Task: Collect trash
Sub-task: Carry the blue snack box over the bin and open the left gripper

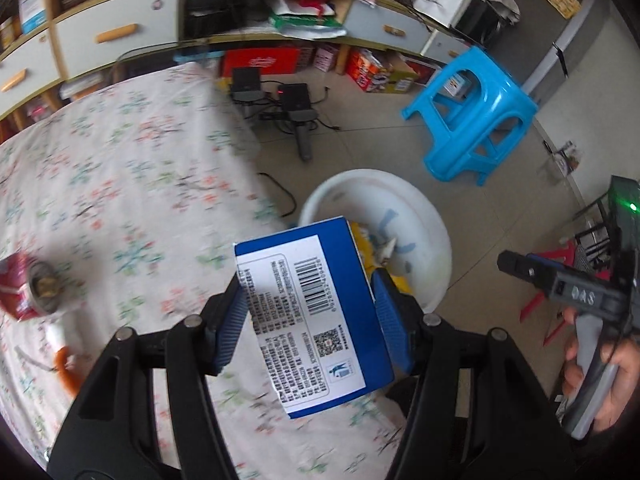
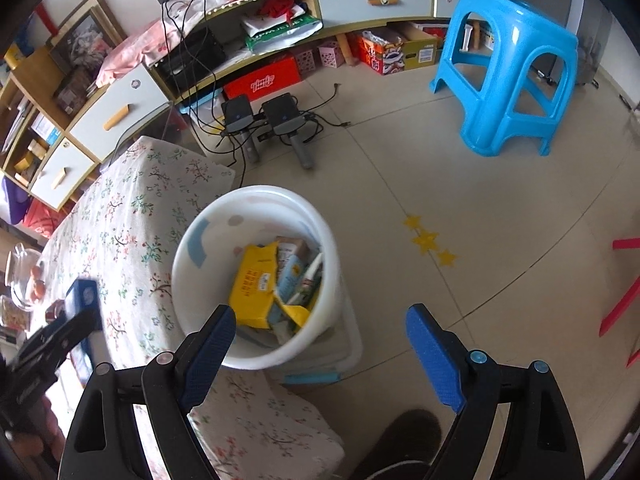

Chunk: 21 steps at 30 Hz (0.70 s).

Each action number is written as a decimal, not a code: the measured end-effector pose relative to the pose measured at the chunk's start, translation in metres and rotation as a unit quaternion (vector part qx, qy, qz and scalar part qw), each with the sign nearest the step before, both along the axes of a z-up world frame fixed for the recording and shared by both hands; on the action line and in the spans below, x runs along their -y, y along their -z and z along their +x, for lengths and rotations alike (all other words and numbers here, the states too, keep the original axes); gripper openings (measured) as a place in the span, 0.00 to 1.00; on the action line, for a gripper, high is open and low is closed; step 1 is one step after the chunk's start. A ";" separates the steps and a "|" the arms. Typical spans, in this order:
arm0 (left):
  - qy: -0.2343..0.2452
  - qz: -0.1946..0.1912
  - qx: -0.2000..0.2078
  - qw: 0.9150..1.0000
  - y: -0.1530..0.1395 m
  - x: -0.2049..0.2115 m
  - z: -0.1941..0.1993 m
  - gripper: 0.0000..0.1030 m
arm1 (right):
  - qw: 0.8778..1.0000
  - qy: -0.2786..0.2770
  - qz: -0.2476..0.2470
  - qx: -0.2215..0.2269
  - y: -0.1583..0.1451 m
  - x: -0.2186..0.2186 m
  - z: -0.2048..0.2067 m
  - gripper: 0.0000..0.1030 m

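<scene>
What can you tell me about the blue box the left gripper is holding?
The blue box is a flat rectangular carton, cardboard by its look, deep blue with a large white label facing the left wrist camera. The label carries dense small print, a barcode, a QR code and a small blue figure icon. It appears intact and closed. The left gripper clamps it between its blue pads, which press on its two long sides, and it is tilted. It is held in the air over the edge of the floral tablecloth, with the white bucket just beyond.
</scene>
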<state>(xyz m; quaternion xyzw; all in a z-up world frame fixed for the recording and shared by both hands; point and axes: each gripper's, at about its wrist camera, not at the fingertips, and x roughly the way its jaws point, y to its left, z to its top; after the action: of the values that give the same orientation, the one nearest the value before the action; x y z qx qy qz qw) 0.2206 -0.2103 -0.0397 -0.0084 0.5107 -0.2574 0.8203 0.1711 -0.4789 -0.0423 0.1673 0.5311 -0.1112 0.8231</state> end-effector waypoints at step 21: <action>0.011 0.001 0.029 1.000 -0.012 0.039 0.003 0.86 | 1.000 0.011 0.010 0.023 -0.011 0.033 -0.033 0.86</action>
<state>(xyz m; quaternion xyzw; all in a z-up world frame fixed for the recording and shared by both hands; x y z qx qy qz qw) 0.2240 -0.2489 -0.0277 0.0057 0.4873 -0.2663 0.8317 0.1382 -0.5117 -0.0318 0.1836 0.5114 -0.1108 0.8321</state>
